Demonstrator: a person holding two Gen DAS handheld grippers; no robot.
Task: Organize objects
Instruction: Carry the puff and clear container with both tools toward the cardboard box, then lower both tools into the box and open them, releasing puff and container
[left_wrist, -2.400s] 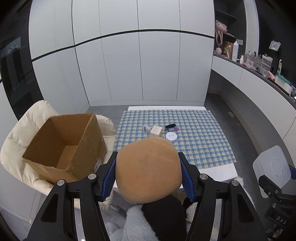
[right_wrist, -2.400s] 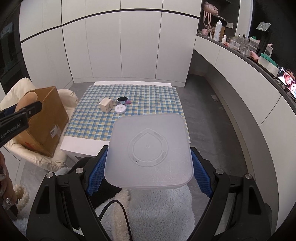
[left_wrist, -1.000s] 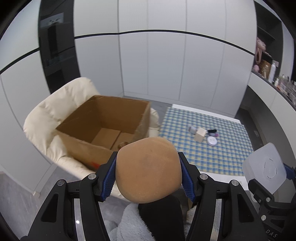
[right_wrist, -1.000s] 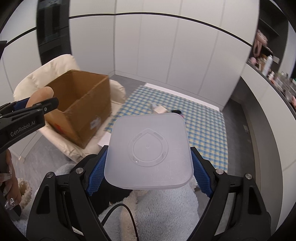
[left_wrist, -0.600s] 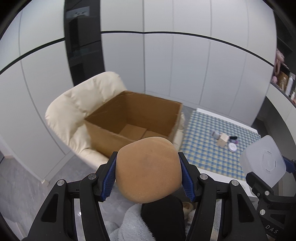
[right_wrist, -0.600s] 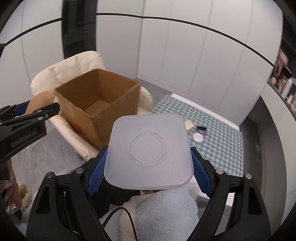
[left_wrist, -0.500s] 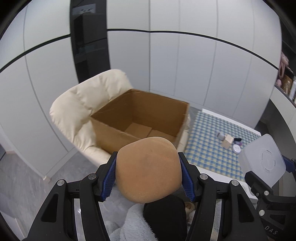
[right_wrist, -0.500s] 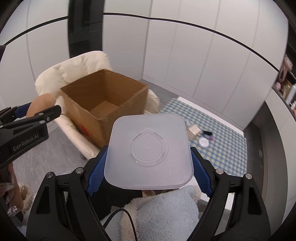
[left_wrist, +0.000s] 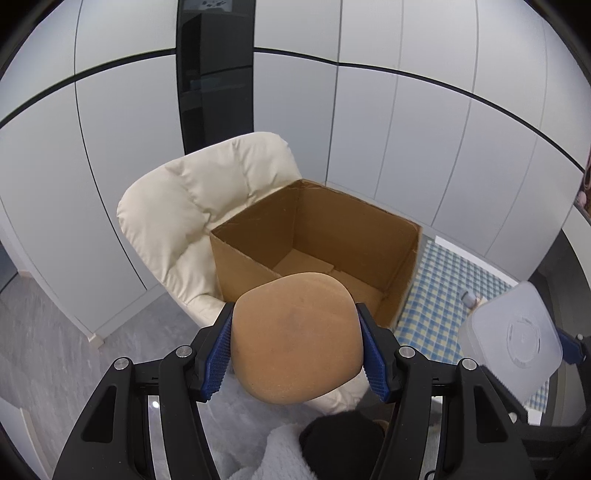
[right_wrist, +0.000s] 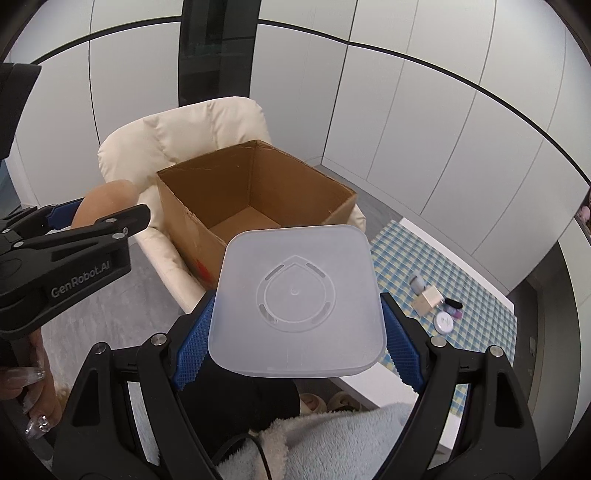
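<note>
Right gripper (right_wrist: 295, 328) clamps translucent lid (right_wrist: 295, 299); cardboard box (right_wrist: 255, 192) beyond.

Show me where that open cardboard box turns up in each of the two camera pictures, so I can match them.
Left wrist view: the cardboard box sits in the middle, on the cream armchair, just beyond the brown pad held in the left gripper.
Right wrist view: the box is centre-left, above the frosted plastic lid held in the right gripper.
Shared landmark: the armchair under the box.
</note>
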